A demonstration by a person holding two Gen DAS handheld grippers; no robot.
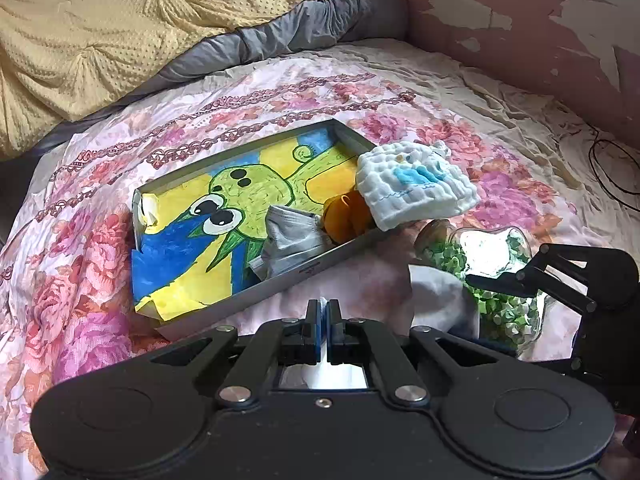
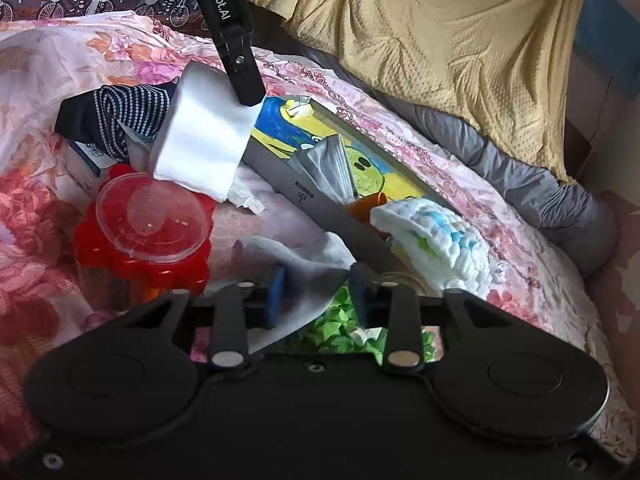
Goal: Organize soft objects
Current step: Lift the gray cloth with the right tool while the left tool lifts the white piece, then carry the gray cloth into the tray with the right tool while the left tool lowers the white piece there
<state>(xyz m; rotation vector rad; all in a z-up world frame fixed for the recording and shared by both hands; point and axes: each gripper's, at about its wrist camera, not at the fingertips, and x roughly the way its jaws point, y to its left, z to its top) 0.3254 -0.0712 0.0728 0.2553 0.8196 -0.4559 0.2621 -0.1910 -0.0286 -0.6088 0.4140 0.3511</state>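
A grey tray (image 1: 304, 276) lined with a cartoon drawing lies on the floral bedspread. Inside it are a grey face mask (image 1: 290, 236) and an orange item (image 1: 346, 216); a white quilted cloth (image 1: 416, 184) rests on its right rim. My left gripper (image 1: 323, 308) is shut on a white folded pad (image 2: 204, 140), which hangs above the tray's near end in the right wrist view. My right gripper (image 2: 316, 288) is open, its fingers either side of a pale grey sock (image 2: 304, 260) lying over a glass jar of green paper stars (image 2: 340, 328).
A red jar with a clear lid (image 2: 152, 220) stands at the left. A dark dotted sock (image 2: 116, 116) and a small box (image 2: 82, 160) lie behind it. A yellow blanket (image 1: 120, 32) and grey duvet (image 1: 280, 40) are piled at the far side. A black cable (image 1: 612, 168) lies at the right.
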